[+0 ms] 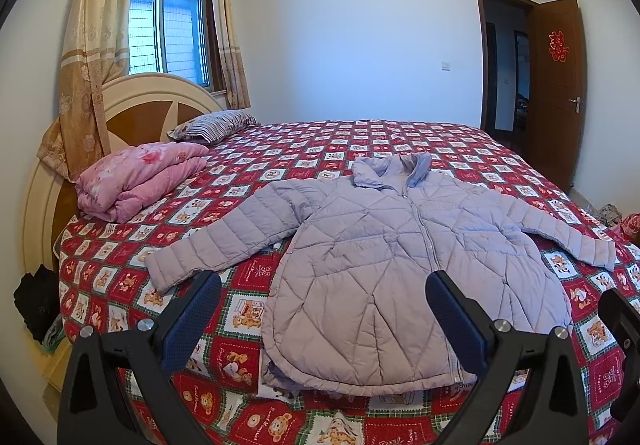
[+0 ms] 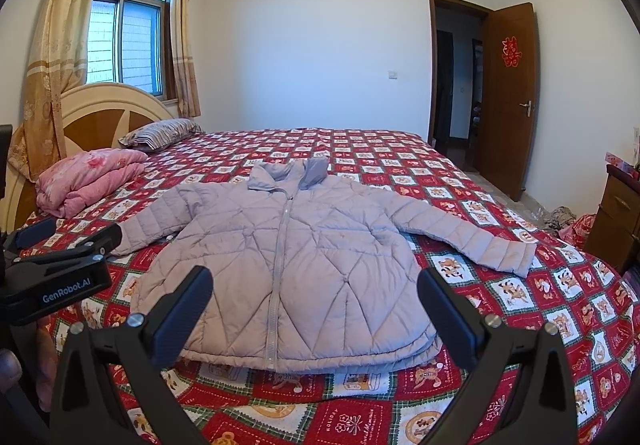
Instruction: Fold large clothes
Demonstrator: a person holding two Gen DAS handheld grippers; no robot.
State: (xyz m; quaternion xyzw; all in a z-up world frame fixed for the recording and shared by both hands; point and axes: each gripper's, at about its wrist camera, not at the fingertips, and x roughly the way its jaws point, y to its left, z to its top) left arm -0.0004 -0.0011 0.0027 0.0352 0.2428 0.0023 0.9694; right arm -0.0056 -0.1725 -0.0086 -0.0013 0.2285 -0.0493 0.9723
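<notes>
A pale lilac quilted jacket point(image 1: 384, 245) point(image 2: 296, 261) lies flat and zipped on the bed, front up, collar toward the far side and both sleeves spread outward. My left gripper point(image 1: 323, 287) hovers open above the bed near the jacket's hem, its fingers straddling the lower left half, nothing held. My right gripper point(image 2: 316, 283) is open too, above the hem with its fingers either side of the zip. In the right wrist view the left gripper point(image 2: 60, 237) shows at the far left, by the left sleeve's cuff.
A red and white bear-print bedspread point(image 1: 304, 149) point(image 2: 360, 149) covers the bed. A folded pink quilt point(image 1: 140, 177) and a striped pillow point(image 1: 212, 127) lie by the headboard. A wooden cabinet point(image 2: 616, 213) stands at right, with an open door point(image 2: 508, 97) behind.
</notes>
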